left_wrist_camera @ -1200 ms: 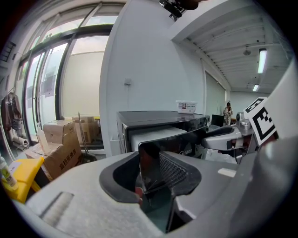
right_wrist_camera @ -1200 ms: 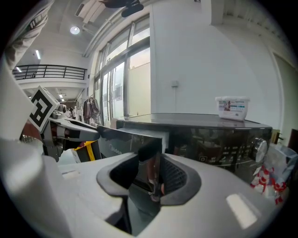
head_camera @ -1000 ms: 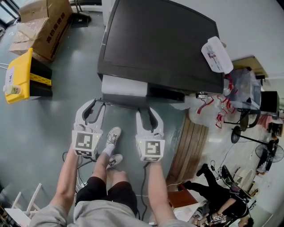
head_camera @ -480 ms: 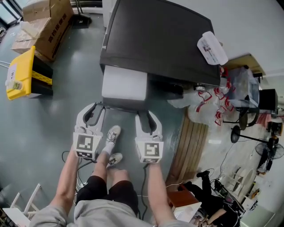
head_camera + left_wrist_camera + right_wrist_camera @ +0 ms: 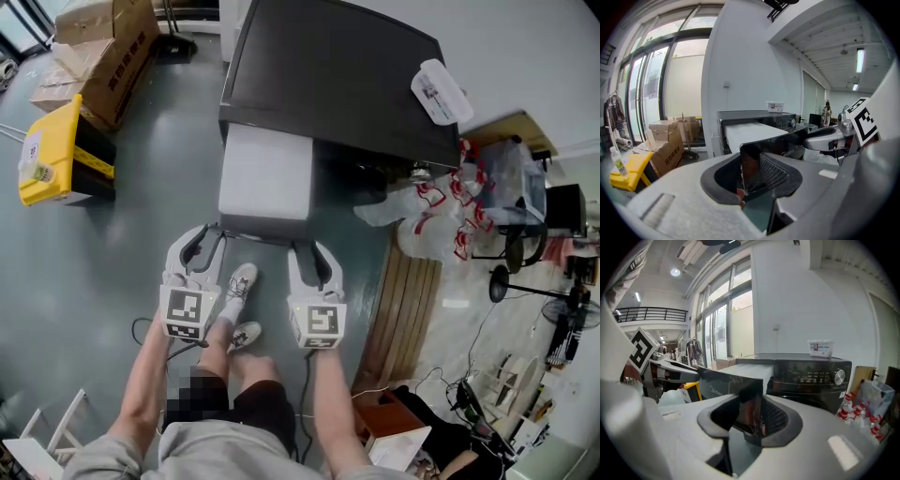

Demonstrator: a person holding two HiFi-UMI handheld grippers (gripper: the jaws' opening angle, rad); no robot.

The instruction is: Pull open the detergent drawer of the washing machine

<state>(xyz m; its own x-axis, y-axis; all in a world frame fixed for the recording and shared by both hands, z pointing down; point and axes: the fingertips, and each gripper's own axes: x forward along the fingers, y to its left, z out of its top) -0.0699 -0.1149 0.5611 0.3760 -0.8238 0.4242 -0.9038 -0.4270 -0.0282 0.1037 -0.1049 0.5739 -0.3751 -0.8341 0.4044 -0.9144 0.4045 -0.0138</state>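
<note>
The left gripper (image 5: 208,233) and right gripper (image 5: 309,247) each clamp, jaws half closed, the dark front of the long white detergent drawer (image 5: 265,176) just ahead, already well out of the black washing machine (image 5: 328,75); little pulling seems left.

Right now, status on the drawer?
Left gripper and right gripper shut on detergent drawer. Drawer well out of washing machine. Nothing blocking.

Daylight through the tall glass windows (image 5: 686,79) blows out to white in both gripper views, and a long ceiling strip lamp (image 5: 859,61) glows. The glossy black drawer front (image 5: 723,384) shows reddish reflections; fisheye bending curves every edge, with dark corners in the gripper views.
</note>
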